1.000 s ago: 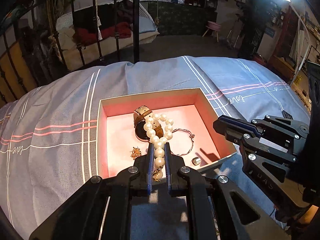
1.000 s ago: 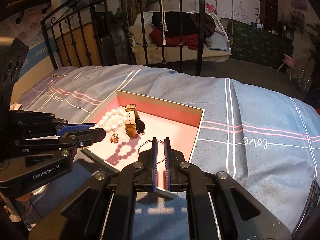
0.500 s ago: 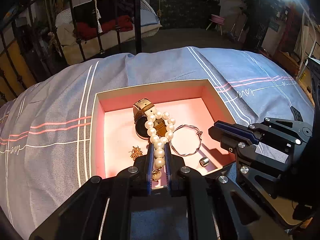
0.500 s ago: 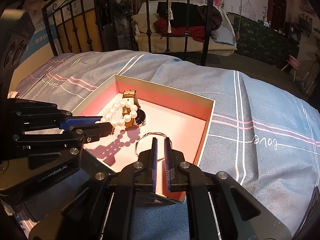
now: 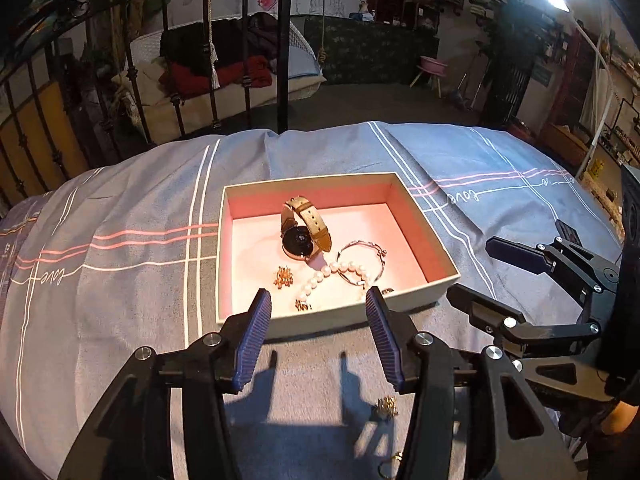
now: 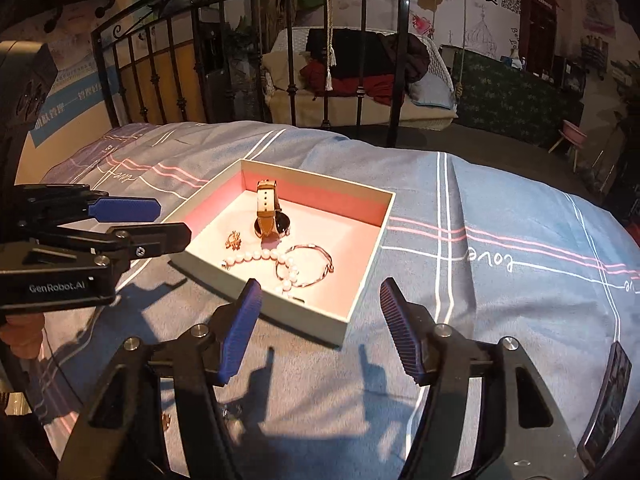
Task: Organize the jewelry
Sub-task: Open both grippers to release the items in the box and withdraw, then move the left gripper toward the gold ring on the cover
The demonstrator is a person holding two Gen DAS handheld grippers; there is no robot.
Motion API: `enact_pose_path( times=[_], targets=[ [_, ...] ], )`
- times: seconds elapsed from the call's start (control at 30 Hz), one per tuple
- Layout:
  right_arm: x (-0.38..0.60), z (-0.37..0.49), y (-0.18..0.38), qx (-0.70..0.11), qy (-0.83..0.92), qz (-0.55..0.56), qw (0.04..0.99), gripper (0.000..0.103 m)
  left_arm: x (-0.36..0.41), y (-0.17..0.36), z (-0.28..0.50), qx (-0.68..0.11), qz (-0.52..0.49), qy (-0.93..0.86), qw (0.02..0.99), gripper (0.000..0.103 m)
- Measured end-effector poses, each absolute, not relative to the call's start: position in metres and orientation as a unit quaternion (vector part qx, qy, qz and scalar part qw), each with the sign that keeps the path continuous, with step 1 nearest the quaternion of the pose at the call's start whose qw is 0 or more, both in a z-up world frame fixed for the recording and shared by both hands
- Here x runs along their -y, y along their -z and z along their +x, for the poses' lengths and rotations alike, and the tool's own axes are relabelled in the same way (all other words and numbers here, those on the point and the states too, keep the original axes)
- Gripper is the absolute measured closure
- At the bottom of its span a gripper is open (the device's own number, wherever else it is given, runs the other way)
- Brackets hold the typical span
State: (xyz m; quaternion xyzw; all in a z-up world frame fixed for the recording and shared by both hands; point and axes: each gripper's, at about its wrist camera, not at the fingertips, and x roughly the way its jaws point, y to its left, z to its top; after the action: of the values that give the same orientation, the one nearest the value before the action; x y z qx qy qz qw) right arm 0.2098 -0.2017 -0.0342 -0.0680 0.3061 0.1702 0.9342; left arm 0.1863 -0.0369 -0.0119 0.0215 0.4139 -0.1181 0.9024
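A shallow box with a pink inside (image 5: 424, 236) (image 6: 384, 216) lies on the bed. In it lie a watch with a tan strap (image 5: 302, 232) (image 6: 270, 216), a pearl bracelet (image 5: 332, 274) (image 6: 264, 258), a thin metal bangle (image 5: 366, 258) (image 6: 316, 262), a gold brooch (image 5: 283, 278) (image 6: 233, 239) and a small ring (image 5: 387, 291). My left gripper (image 5: 318, 336) (image 6: 160, 220) is open and empty, just in front of the box. My right gripper (image 6: 320, 328) (image 5: 480, 276) is open and empty at the box's near right corner.
The bed has a blue-grey cover with white and pink stripes (image 5: 120, 248). Small gold pieces (image 5: 386, 406) and a ring (image 5: 394, 460) lie on the cover under my left gripper. A phone (image 6: 608, 396) lies at the right. A black iron bed rail (image 6: 360, 60) stands behind.
My left gripper opened and let go of the pearl bracelet, which now lies in the box. My right gripper opened too. Both grippers drew back from the box.
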Motion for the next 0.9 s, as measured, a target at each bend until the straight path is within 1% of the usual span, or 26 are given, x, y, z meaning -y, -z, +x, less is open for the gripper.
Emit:
enact_pose_path(
  times=[0.27,0.4,0.53,0.6,0.67,0.9],
  targets=[
    [0.219,0.159,0.074,-0.343,-0.166,-0.047,0.923,0.041,0.046,0.052,0.112,-0.448,0.016,0.155,0.88,0.054],
    [0.217,0.151,0.084,-0.355,-0.17,-0.051,0.918,0.041,0.051,0.067,0.1,-0.468,0.011,0.169,0.867,0.054],
    [0.215,0.152,0.088,-0.361,-0.171,-0.048,0.915,0.041,0.061,0.075,0.098,-0.473,0.022,0.182,0.862,0.056],
    [0.214,0.152,0.089,-0.362,-0.173,-0.049,0.915,0.041,0.065,0.079,0.097,-0.473,0.032,0.185,0.861,0.064],
    [0.214,0.153,0.09,-0.364,-0.173,-0.05,0.914,0.041,0.068,0.082,0.098,-0.469,0.044,0.185,0.862,0.08],
    [0.206,0.157,0.091,-0.368,-0.19,-0.053,0.909,0.041,0.066,0.082,0.099,-0.464,0.043,0.186,0.865,0.08]
  ],
)
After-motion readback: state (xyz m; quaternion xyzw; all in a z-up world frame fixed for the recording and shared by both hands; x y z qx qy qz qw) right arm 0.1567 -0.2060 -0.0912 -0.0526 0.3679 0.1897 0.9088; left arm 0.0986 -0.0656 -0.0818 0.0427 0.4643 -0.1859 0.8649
